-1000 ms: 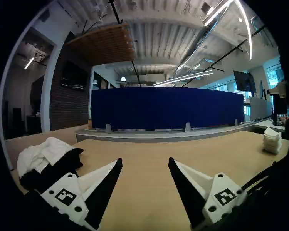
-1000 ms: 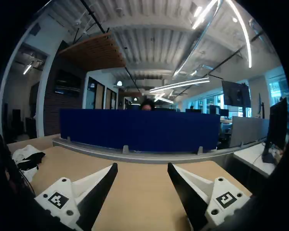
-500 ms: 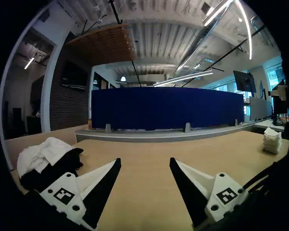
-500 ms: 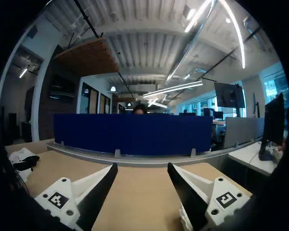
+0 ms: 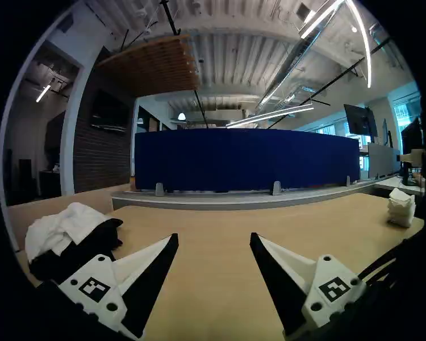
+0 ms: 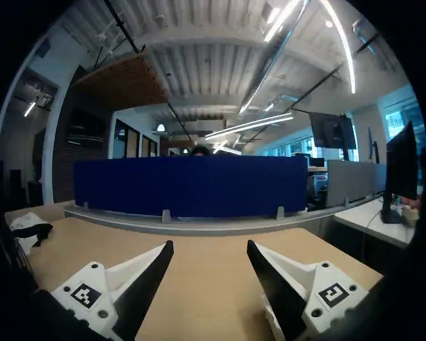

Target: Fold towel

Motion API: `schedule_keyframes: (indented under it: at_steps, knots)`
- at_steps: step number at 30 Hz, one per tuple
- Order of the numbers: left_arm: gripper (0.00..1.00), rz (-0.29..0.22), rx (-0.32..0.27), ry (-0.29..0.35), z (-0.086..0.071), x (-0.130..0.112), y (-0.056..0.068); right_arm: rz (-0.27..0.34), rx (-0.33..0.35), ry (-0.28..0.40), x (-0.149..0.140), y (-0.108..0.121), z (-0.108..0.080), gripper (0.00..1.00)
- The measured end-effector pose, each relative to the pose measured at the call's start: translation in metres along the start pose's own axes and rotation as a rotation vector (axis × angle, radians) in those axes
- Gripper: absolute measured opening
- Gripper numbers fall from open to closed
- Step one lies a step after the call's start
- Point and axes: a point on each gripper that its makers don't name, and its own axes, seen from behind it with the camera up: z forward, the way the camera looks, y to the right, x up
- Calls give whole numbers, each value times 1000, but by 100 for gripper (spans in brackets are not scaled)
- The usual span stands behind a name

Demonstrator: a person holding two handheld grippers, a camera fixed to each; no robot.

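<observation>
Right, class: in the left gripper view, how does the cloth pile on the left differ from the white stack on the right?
The cloth pile is crumpled; the white stack is neatly folded. The pile mixes white and black cloth; the stack is all white. Both rest on the wooden table.

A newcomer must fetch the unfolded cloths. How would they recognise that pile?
Face the blue partition behind the wooden desk. In the left gripper view, the pile lies at the desk's left end. It is crumpled, white and black, unlike the neat white stack opposite.
</observation>
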Motion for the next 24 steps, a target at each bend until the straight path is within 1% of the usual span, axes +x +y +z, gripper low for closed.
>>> schedule_keyframes:
  at_steps: [4, 11, 24]
  knots:
    - [94, 0, 0, 0, 0, 0, 0, 0, -12, -3, -13, 10, 0, 100]
    - [94, 0, 0, 0, -1, 0, 0, 18, -20, -1, -36, 23, 1, 100]
    - [94, 0, 0, 0, 0, 0, 0, 45, -13, -6, -68, 27, 0, 100]
